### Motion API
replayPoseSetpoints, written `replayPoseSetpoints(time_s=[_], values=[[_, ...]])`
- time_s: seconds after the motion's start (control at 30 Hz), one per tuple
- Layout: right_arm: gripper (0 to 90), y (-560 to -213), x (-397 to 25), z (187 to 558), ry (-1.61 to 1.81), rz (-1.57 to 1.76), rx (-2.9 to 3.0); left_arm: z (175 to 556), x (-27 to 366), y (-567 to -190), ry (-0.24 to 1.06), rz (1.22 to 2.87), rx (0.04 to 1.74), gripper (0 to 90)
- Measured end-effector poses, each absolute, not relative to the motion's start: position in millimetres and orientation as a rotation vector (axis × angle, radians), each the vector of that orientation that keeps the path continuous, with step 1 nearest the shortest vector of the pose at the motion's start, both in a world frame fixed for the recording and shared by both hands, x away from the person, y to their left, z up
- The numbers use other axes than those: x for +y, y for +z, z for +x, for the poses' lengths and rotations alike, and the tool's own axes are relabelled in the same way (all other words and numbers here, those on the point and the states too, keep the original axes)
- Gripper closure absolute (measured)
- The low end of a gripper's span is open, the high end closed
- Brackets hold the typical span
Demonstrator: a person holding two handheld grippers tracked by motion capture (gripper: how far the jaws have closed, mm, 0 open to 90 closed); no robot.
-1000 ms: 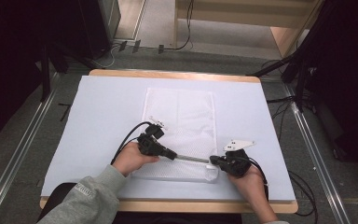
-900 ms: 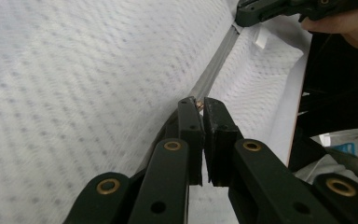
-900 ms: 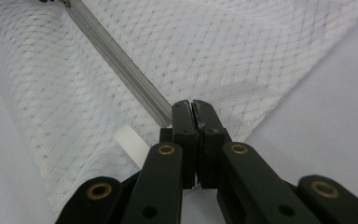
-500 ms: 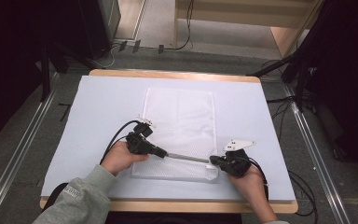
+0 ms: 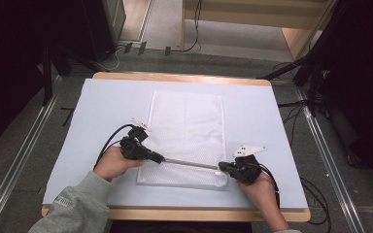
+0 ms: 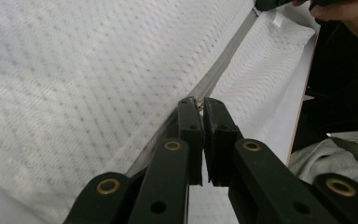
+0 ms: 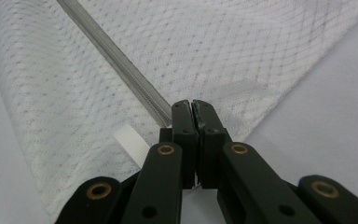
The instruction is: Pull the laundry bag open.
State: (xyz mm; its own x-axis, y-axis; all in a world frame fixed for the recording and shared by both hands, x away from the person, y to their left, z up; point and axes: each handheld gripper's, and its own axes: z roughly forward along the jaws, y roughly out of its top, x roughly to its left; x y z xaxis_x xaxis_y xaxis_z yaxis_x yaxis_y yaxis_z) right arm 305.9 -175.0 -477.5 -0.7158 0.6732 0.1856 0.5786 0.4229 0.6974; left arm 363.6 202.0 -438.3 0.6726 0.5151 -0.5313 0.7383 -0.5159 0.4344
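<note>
Pinching on both sides: left tongs (image 5: 159,158) are closed on the zipper pull (image 6: 198,103) of the white mesh bag (image 5: 187,127), right tongs (image 5: 222,166) are pressed together on the bag's fabric at the far end of the grey zipper (image 5: 189,163).

Bag lies flat, roughly centred on the bench (image 5: 102,102), long side running away from the person. Zipper runs across its near end, stretched straight between the two tongs.

Left gripper view: left tongs (image 6: 200,105) nearly shut, small metal pull showing between the tips, zipper (image 6: 223,65) running off toward the right tongs at the top edge. A grey sleeve (image 6: 331,156) sits at lower right.

Right gripper view: right tongs (image 7: 192,109) fully together right where the zipper (image 7: 116,58) ends; a white tab (image 7: 133,142) sticks out just beside the jaws, over the mesh bag (image 7: 242,46).

Both hands rest low near the bench's front edge, left hand (image 5: 116,162) and right hand (image 5: 262,187) well apart.
</note>
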Motion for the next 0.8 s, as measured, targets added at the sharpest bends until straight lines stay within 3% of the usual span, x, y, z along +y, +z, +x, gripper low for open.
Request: replayPoseSetpoints(time_s=[0.8], values=[[90.0, -476.5, -173.8, 306.7, 1.155, 1.101, 2.558, 359.2, 231.6, -439.3, -0.445, 2.202, 1.035, 88.1]])
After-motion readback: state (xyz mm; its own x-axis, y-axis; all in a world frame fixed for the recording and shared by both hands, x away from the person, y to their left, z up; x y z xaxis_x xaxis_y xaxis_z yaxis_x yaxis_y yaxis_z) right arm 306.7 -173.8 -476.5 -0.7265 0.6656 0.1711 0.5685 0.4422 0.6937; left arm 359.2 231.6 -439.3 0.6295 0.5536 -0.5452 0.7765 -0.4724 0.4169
